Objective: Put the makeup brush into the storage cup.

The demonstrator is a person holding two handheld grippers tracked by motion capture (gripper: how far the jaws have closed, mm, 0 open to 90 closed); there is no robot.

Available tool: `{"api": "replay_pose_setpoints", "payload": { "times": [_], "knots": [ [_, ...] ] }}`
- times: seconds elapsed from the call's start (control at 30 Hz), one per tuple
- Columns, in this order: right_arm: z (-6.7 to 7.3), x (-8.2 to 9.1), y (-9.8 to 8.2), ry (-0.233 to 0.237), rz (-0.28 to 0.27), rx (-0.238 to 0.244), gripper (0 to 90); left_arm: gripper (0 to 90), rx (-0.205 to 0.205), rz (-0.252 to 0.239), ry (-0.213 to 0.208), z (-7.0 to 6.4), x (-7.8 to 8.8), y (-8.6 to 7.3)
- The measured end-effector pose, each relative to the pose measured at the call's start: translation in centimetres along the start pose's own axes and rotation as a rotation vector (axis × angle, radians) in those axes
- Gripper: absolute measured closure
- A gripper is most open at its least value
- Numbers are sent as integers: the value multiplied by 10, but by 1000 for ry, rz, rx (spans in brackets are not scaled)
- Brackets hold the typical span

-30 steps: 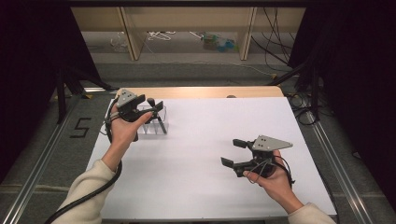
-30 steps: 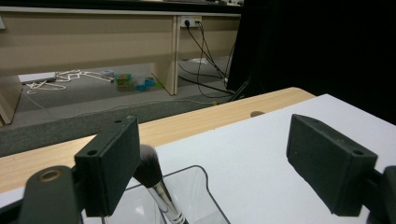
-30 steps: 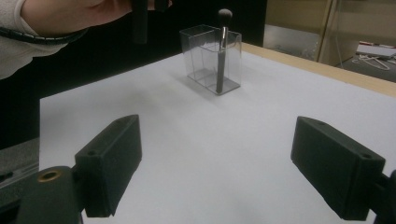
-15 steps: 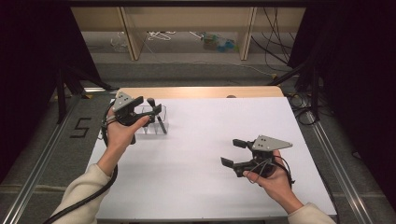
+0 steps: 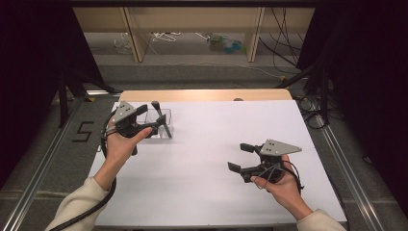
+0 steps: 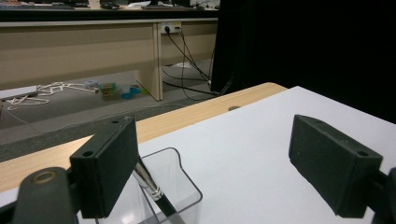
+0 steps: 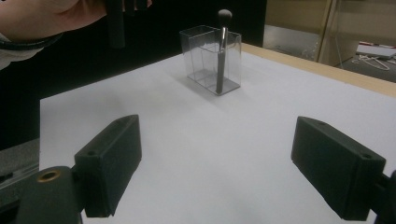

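Note:
A clear plastic container (image 5: 163, 117) stands at the table's far left with a black brush (image 5: 155, 104) upright in it, head up. My left gripper (image 5: 147, 119) hovers just left of it, open, nothing between its jaws. In the left gripper view the container (image 6: 180, 184) and the brush handle (image 6: 150, 187) sit low, beside the left jaw. My right gripper (image 5: 240, 157) is open over the right part of the table, pointing left. In the right gripper view the container (image 7: 205, 60) and brush (image 7: 222, 44) stand far ahead.
A white sheet (image 5: 207, 159) covers the table, with a strip of bare wood (image 5: 207, 94) along the far edge. The left hand (image 7: 51, 16) shows at the top left of the right gripper view. Cables and shelving lie on the floor beyond the table.
My left gripper has drawn back a little to the left and nearer, away from the container. The brush stays standing in it. The right gripper has not moved.

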State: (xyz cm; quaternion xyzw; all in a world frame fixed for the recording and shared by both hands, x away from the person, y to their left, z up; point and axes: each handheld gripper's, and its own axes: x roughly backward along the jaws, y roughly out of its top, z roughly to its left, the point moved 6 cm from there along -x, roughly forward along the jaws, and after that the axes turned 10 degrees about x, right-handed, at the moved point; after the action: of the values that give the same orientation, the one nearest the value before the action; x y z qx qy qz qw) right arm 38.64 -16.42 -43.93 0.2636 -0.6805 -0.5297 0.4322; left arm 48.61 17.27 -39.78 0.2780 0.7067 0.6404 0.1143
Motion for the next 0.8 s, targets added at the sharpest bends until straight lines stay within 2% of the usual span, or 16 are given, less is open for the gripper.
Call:
{"api": "replay_pose_setpoints", "payload": {
  "times": [0.07,0.13,0.17,0.2,0.23,0.33,0.37,0.4,0.43,0.67,0.7,0.73,0.8],
  "knots": [
    [1,0,0,7,5,-4,169,157,73,14,-39,-8,3,-4],
    [1,0,0,2,5,-8,169,157,79,17,-48,-10,6,-6],
    [2,1,0,8,11,-19,169,157,-206,14,-48,7,7,4],
    [2,1,0,13,10,-22,169,157,-88,19,-61,-1,8,-2],
    [2,1,0,13,10,-23,169,157,-66,19,-51,-3,11,-3],
    [2,1,0,12,10,-21,169,158,-63,12,-64,-7,16,-4],
    [2,1,0,13,9,-24,169,157,-202,10,-103,-2,16,1],
    [2,1,0,14,9,-23,169,157,-222,2,-106,-2,18,2],
    [2,1,0,14,9,-23,169,158,14,-9,-96,-18,20,-6],
    [2,1,0,8,11,-19,169,158,4,-16,-124,-31,30,-9],
    [1,1,0,4,11,-18,169,158,21,-19,-129,-34,32,-10],
    [1,1,0,7,10,-21,169,158,2,-21,-130,-34,33,-10],
    [1,2,0,8,13,-26,169,158,18,-25,-138,-36,36,-12]
  ]
}}
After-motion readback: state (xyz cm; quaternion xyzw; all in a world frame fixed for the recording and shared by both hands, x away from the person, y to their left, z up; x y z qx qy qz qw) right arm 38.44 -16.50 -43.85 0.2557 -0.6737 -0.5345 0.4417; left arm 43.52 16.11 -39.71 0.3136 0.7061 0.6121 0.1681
